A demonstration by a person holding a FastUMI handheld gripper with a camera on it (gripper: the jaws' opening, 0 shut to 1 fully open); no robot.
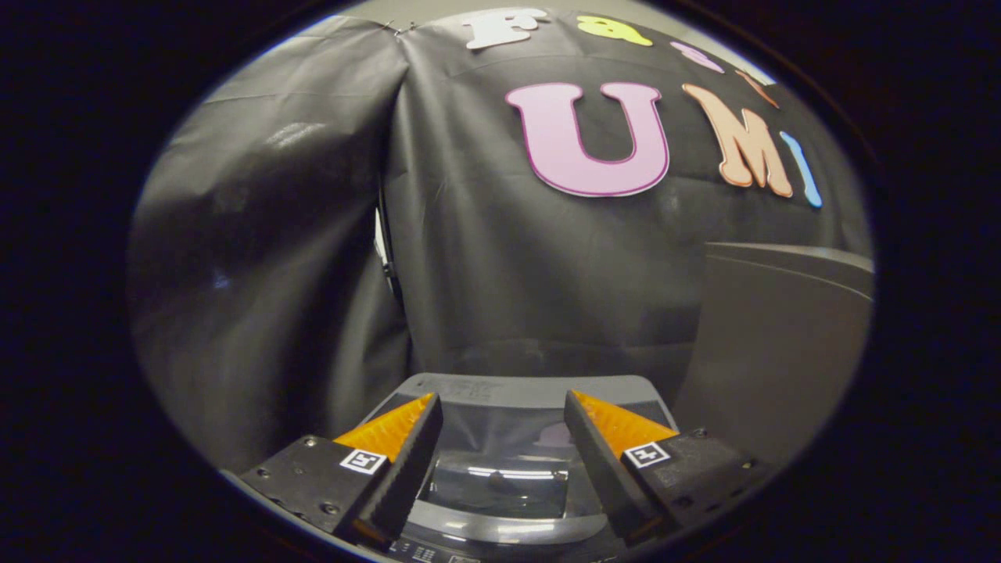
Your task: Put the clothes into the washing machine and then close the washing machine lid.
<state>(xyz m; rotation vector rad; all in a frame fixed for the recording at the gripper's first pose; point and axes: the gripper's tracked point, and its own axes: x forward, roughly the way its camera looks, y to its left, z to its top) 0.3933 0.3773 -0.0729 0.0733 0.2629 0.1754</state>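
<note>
Gripper view: the gripper (503, 407) was positioned above the washing machine (516, 391), looking forward and down onto its top. The 2 fingers (407, 453) stood spread well apart with nothing held between them; neither finger touched the machine, as far as could be told.

The washing machine lid (508, 477) lay flat on top of the machine, in the closed position. Its dark, glossy window panel sat directly in the gap between the 2 fingers and reflected a band of light. A curved grey handle edge (500, 528) ran along the near side of the lid, and a strip of small control markings (426, 554) sat at the nearest edge of the machine, below the fingers. The grey rear rim of the machine's top lay just beyond the fingertips.

Clothes could not be made out through the lid window; whether any lay inside the drum could not be told.

A large grey panel (774, 344) stood just to the right of the machine, rising above its top. The black cloth wall (485, 258) hung close behind the machine.
</note>
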